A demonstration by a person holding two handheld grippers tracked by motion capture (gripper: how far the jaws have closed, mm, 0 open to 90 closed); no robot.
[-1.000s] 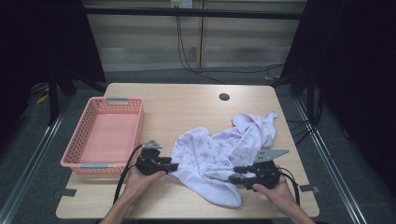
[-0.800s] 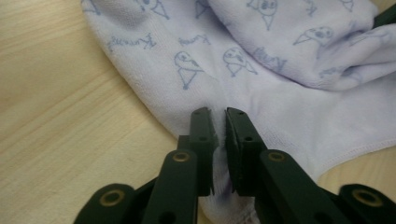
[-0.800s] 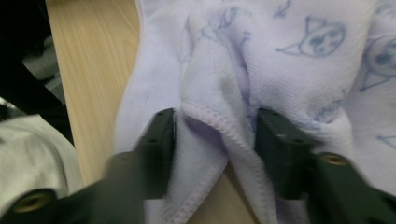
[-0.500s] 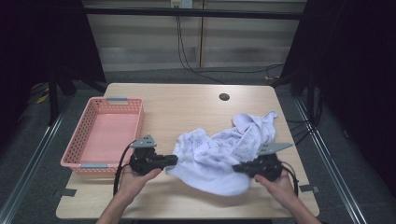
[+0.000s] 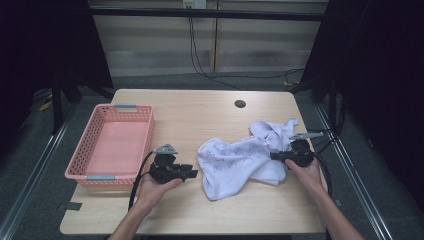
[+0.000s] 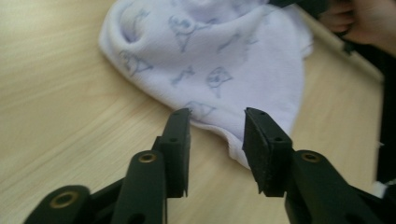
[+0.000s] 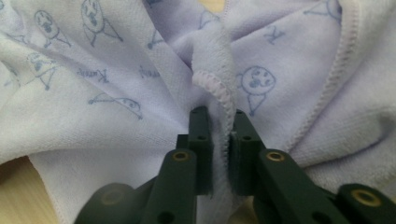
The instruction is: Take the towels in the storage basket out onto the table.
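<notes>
A white towel (image 5: 240, 157) printed with small blue figures lies crumpled on the wooden table (image 5: 200, 115), right of centre. My left gripper (image 5: 192, 173) sits just left of the towel's edge. Its jaws have just been opening and now stand open (image 6: 217, 126) with nothing between them; the towel (image 6: 210, 60) lies just beyond the tips. My right gripper (image 5: 274, 155) is at the towel's right side. Its jaws (image 7: 219, 126) have just eased open slightly, but they still pinch a hemmed fold of the towel (image 7: 116, 70).
A pink plastic basket (image 5: 80, 165) stands at the table's left side, with nothing in it. A small round hole (image 5: 240, 104) sits near the far edge. Dark curtains and metal rails surround the table.
The right gripper has moved away from the front edge to the towel's right side. The towel's front corner has drawn back and bunched up. The left gripper has let go of the towel's edge.
</notes>
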